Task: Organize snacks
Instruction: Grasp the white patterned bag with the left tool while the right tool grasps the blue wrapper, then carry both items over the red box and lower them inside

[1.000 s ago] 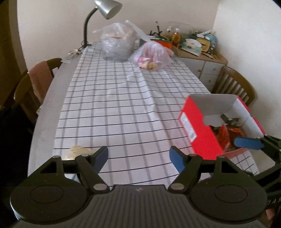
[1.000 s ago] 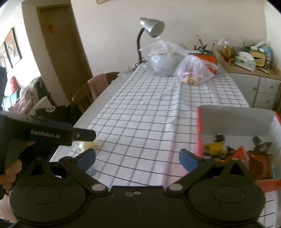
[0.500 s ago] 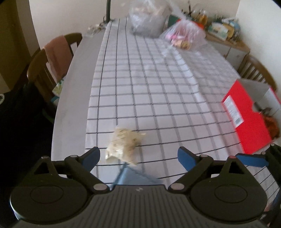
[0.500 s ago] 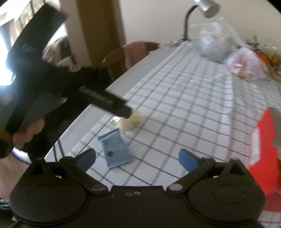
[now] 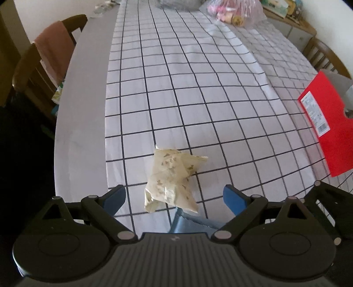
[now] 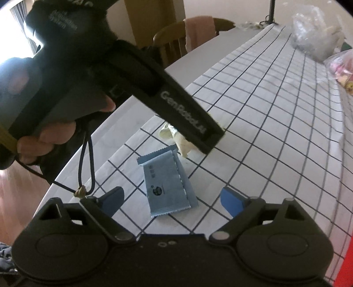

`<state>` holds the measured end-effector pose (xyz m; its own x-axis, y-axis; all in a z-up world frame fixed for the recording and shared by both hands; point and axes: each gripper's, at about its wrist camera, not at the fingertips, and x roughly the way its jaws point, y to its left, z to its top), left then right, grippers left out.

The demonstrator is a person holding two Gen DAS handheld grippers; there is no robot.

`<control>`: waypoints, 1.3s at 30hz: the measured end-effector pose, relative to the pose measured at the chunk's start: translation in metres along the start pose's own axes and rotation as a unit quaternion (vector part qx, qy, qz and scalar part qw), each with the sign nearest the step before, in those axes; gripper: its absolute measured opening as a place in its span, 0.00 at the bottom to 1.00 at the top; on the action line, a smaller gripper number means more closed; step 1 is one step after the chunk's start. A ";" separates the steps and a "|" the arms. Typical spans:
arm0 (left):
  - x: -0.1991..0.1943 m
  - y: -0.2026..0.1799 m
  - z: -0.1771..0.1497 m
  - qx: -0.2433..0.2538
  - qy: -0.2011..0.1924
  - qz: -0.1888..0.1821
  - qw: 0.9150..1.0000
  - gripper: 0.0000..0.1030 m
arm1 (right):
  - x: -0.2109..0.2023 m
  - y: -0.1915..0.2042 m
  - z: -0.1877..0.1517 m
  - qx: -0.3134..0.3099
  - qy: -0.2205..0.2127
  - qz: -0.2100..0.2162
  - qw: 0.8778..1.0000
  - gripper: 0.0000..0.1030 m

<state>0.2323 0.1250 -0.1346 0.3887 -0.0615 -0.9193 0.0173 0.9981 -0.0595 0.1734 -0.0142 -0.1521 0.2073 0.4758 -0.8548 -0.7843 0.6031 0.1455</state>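
Jaws on your left gripper (image 5: 174,199) are standing spread, the cream snack packet (image 5: 173,180) lying between them, untouched. Your right gripper (image 6: 174,202) has just been narrowing slightly but is gaping wide, the blue wrapper (image 6: 166,181) lying unpinched between its pads. The red box (image 5: 326,123) is sitting well right of your left gripper.

1 cream snack pkt (image 5: 171,178), 1 blue snack pkt (image 6: 166,183), 1 red box (image 5: 328,123), 2 plastic bags (image 5: 233,11), 2 chairs (image 5: 42,61)
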 end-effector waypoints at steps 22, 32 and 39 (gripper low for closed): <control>0.044 0.018 0.017 -0.038 0.055 -0.013 0.998 0.66 | 0.044 0.019 0.018 -0.052 0.044 -0.010 0.998 0.55; 0.042 0.016 0.017 -0.047 0.053 -0.002 0.997 0.40 | 0.041 0.013 0.012 -0.029 0.045 -0.012 0.998 0.46; 0.032 0.022 0.014 -0.069 0.035 0.008 0.997 0.38 | 0.018 -0.006 -0.007 0.017 0.033 -0.036 0.999 0.46</control>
<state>0.2584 0.1447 -0.1597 0.3217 -0.0502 -0.9455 -0.1165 0.9889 -0.0921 0.1773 -0.0136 -0.1718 0.2237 0.3878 -0.8942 -0.7476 0.6569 0.0978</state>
